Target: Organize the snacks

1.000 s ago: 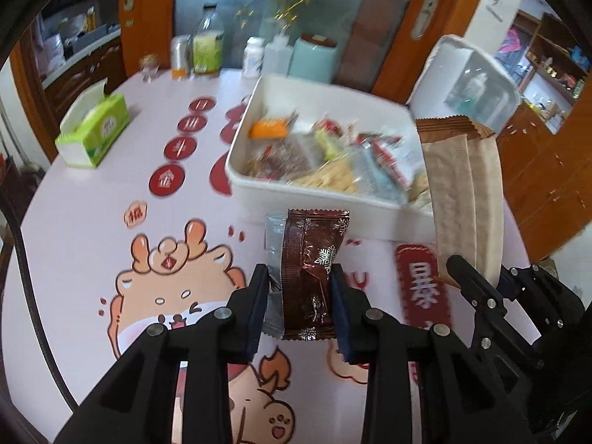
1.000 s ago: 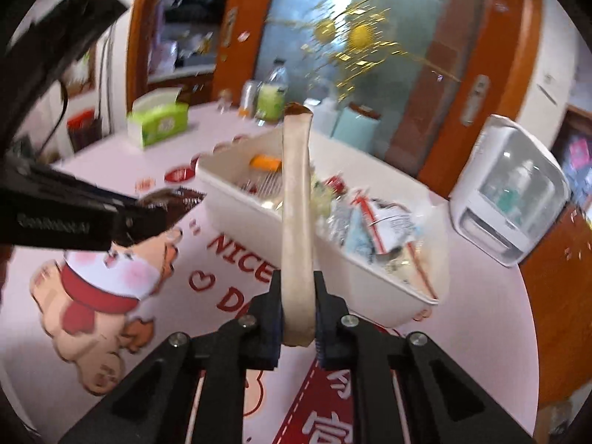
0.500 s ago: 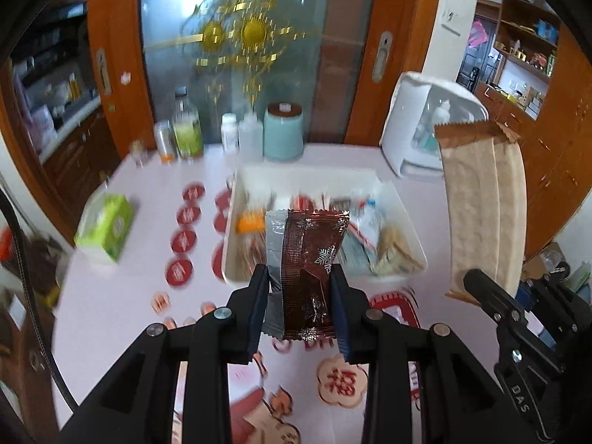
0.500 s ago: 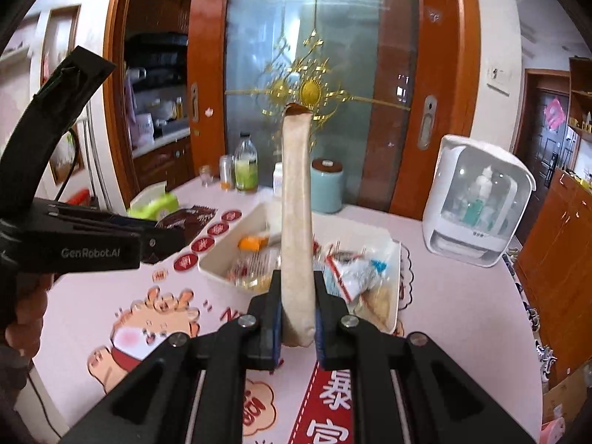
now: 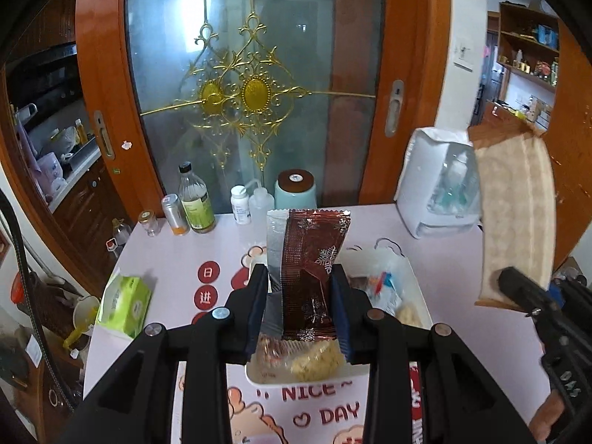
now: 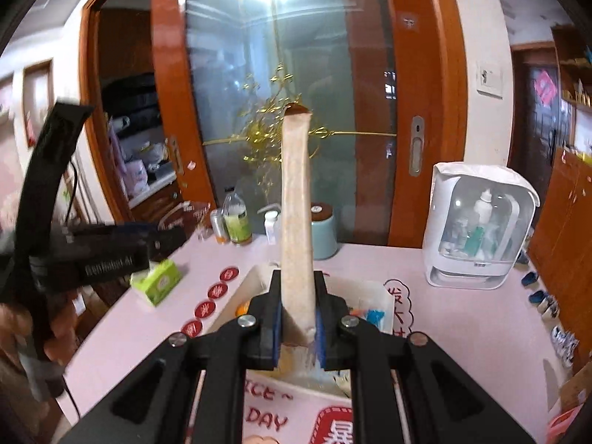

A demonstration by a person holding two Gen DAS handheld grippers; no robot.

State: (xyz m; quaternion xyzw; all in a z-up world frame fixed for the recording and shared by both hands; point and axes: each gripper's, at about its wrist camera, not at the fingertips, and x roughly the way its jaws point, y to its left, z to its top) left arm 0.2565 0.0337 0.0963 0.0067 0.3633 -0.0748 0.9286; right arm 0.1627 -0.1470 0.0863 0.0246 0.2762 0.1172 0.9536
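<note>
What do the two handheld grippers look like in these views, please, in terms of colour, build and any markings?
Both are matte black plastic. The left gripper and right gripper each have two angular fingers with triangular cut-outs, silver screw heads at the joints and blue pads inside the tips. In the right wrist view, the left unit's side carries pale lettering, blurred, and a thin black cable runs behind it.

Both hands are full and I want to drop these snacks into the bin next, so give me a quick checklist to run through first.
1. Left gripper clamped on the brown snowflake packet: ok.
2. Right gripper clamped on the beige packet: ok.
3. White bin below both grippers: ok.
4. Space in the bin: cannot tell, grippers hide much of it.
5. Grippers apart from each other: ok.
</note>
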